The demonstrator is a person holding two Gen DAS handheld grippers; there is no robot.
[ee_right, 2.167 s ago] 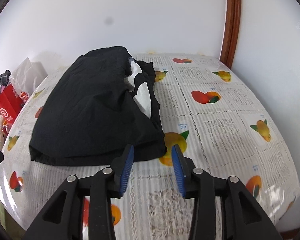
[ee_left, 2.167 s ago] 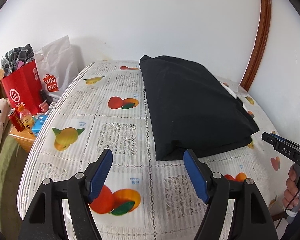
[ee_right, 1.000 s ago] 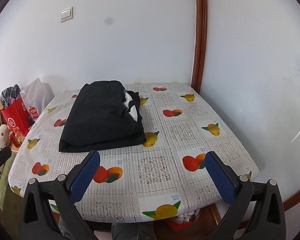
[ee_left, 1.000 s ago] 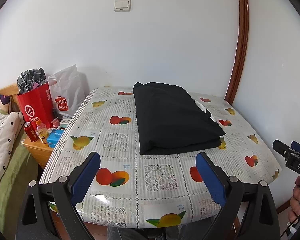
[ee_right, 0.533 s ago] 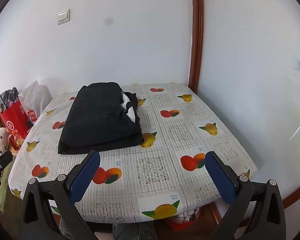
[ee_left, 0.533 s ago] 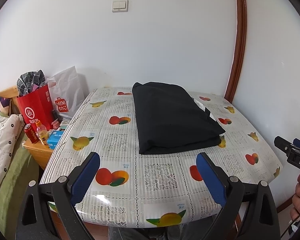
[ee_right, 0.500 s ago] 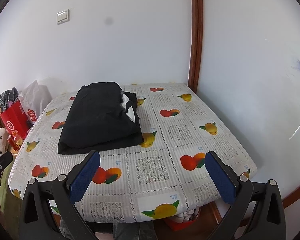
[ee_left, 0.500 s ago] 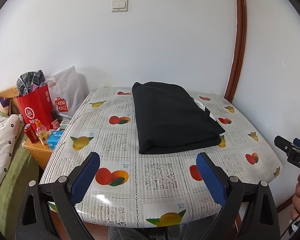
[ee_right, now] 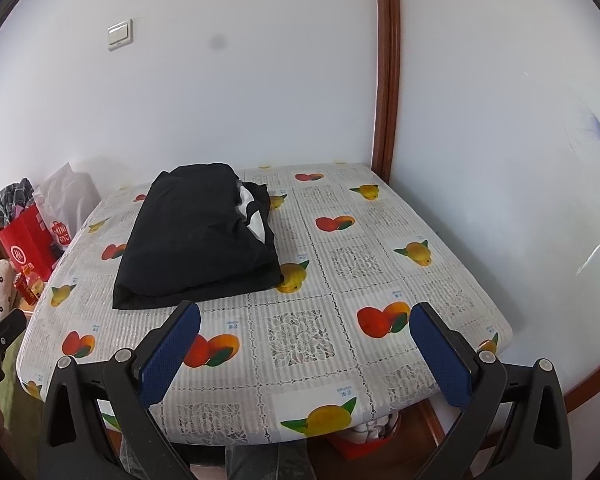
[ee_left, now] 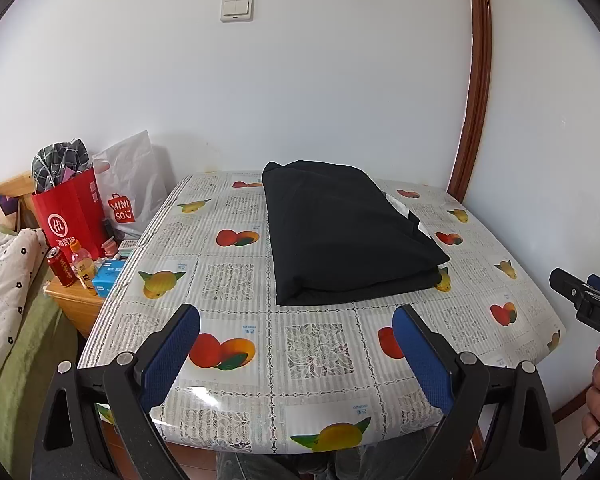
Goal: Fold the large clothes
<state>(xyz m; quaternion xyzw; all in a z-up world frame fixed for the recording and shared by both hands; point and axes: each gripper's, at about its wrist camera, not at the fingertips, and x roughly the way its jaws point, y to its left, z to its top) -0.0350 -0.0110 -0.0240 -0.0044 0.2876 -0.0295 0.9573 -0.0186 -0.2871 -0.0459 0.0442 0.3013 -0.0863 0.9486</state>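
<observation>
A black garment [ee_left: 340, 232] lies folded into a thick rectangle on the table [ee_left: 312, 344], with a bit of white showing at its right side; it also shows in the right wrist view [ee_right: 196, 240]. My left gripper [ee_left: 296, 328] is open and empty, held back above the table's near edge. My right gripper [ee_right: 304, 328] is open and empty too, likewise back from the garment. The right gripper's tip shows at the right edge of the left wrist view [ee_left: 584, 300].
The table has a fruit-print cover and stands in a white-walled corner with a brown door frame [ee_left: 472, 92]. To its left are a red bag [ee_left: 70, 216], a white MINISO bag [ee_left: 130, 188], and a bedside cabinet [ee_left: 76, 304] with a can and bottle.
Both grippers have pulled back and up from the folded garment and opened wide. In the last half second almost nothing has moved.
</observation>
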